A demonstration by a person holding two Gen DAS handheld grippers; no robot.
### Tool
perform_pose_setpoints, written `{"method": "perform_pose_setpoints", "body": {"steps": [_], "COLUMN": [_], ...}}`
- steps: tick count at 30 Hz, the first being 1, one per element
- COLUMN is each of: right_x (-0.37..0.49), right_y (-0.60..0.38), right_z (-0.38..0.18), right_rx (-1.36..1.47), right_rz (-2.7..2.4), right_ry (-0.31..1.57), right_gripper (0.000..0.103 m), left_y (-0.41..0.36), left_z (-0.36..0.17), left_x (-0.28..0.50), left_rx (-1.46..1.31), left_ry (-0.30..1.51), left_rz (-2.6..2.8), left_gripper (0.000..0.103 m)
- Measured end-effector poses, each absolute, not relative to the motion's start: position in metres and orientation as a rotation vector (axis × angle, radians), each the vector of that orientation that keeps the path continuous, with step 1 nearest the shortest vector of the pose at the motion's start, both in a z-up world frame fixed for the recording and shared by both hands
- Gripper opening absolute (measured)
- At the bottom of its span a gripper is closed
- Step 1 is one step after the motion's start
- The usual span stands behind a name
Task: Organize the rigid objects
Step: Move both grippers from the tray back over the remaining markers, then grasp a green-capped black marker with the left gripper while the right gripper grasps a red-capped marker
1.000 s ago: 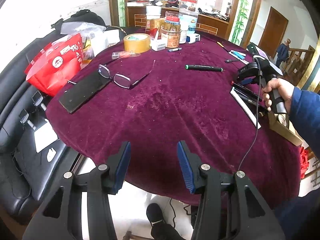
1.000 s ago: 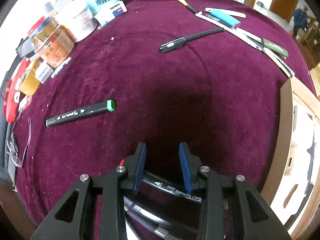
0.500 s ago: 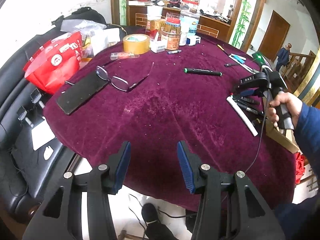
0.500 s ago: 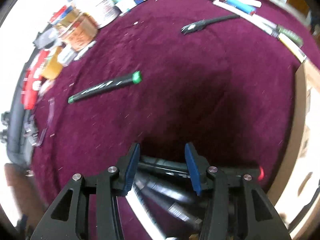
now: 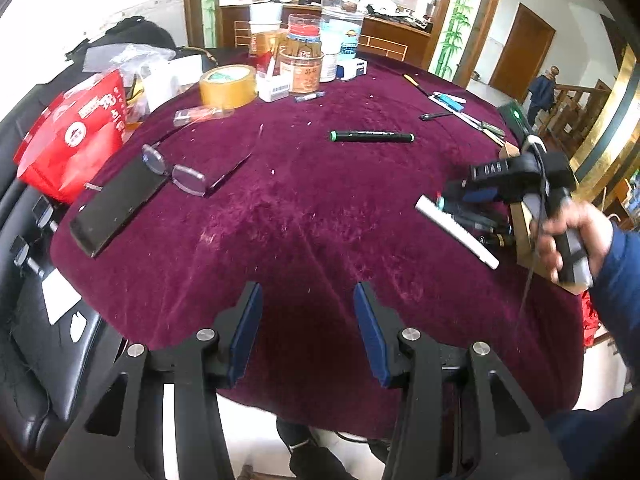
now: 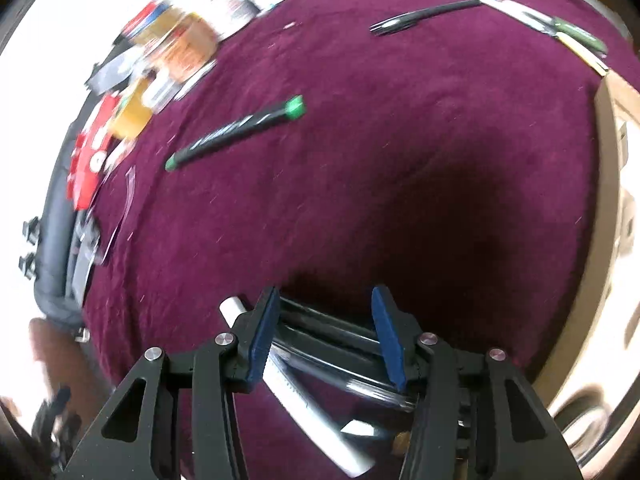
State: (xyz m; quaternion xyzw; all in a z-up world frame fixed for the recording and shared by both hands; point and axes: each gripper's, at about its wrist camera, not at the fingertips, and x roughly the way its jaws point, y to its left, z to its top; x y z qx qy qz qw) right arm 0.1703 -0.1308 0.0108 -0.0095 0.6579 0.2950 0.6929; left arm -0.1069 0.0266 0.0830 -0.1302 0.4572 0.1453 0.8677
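My left gripper (image 5: 308,328) stands open over the near edge of the purple table (image 5: 304,240), with nothing between its fingers. A hand holds my right gripper (image 5: 448,200) at the table's right side. In its own view, the right gripper (image 6: 324,332) is open just above a pile of dark pens (image 6: 332,344) and a white stick (image 6: 304,396); the pads do not press on them. A black marker with green caps (image 5: 372,136) (image 6: 236,132) lies alone mid-table. A thin black pen (image 6: 424,16) lies farther back.
Glasses (image 5: 180,172) and a black phone (image 5: 116,204) lie at the left, beside a red bag (image 5: 72,140). A tape roll (image 5: 228,86) and jars (image 5: 304,64) crowd the far edge. A cardboard box (image 6: 616,208) borders the right, with several pens (image 6: 520,8) behind it.
The right gripper's jaws have widened off the black marker they were around, and it has drawn back toward the near right over the pen pile. The left gripper's jaws are unchanged.
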Motion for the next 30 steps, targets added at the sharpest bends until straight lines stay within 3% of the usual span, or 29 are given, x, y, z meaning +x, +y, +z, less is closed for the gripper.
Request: {"method": "perform_pose_setpoints", "body": {"steps": [5, 14, 16, 28, 30], "right_x": [0.123, 0.103, 0.098, 0.070, 0.069], "right_y": [-0.112, -0.166, -0.184, -0.274, -0.278], "right_z": [0.019, 0.063, 0.065, 0.079, 0.080], "right_rx": [-0.060, 0.016, 0.054, 0.204, 0.203], "right_rz": [0.804, 0.769, 0.747, 0.609, 0.593], "right_ry": [1.509, 1.354, 1.356, 1.314, 1.307], "right_gripper": [0.044, 0.044, 0.044, 0.044, 0.044], "left_y": [0.035, 0.030, 0.022, 0.006, 0.006], "left_z": [0.090, 0.098, 0.086, -0.004, -0.012], "left_x": [-0.074, 0.056, 0.090, 0.209, 0.215], "left_rx": [-0.229, 0.080, 0.159, 0.459, 0.428], "left_ry": [0.965, 1.029, 1.073, 1.237, 1.262], "left_rz": [0.222, -0.027, -0.100, -0.243, -0.285], "left_gripper": [0.046, 0.047, 0.052, 0.052, 0.045]}}
